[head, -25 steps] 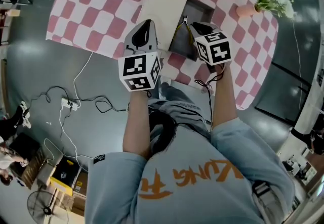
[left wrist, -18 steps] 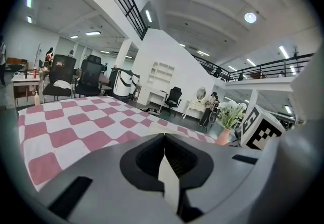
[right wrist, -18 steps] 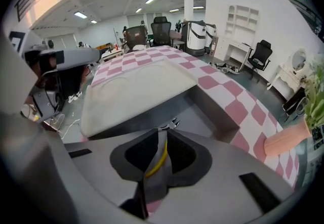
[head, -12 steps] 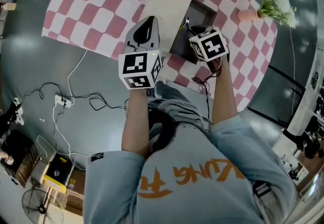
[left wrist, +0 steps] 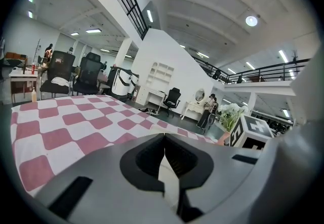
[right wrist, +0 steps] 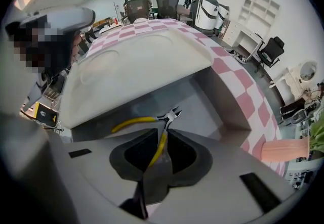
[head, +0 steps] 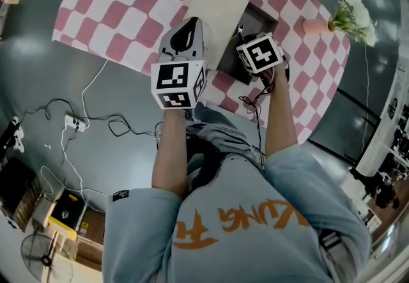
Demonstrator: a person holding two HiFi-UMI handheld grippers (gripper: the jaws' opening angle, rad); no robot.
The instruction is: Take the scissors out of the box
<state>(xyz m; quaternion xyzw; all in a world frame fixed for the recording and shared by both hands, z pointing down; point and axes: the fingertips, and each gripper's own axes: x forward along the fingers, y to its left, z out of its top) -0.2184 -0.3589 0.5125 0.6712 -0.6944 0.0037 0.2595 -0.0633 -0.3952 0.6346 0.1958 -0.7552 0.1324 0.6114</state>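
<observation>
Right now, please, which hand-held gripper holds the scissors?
The right hand-held gripper, shut on the yellow-handled scissors; the left hand-held gripper seems to pinch the lid.

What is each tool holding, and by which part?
Right tool: small yellow-handled metal scissors, pinched by one handle, above the grey box. Left tool: shut on a thin pale edge, apparently the cream box lid.

Light-blue shirt (head: 291, 176), seemingly orange lettering (head: 246, 225)
</observation>
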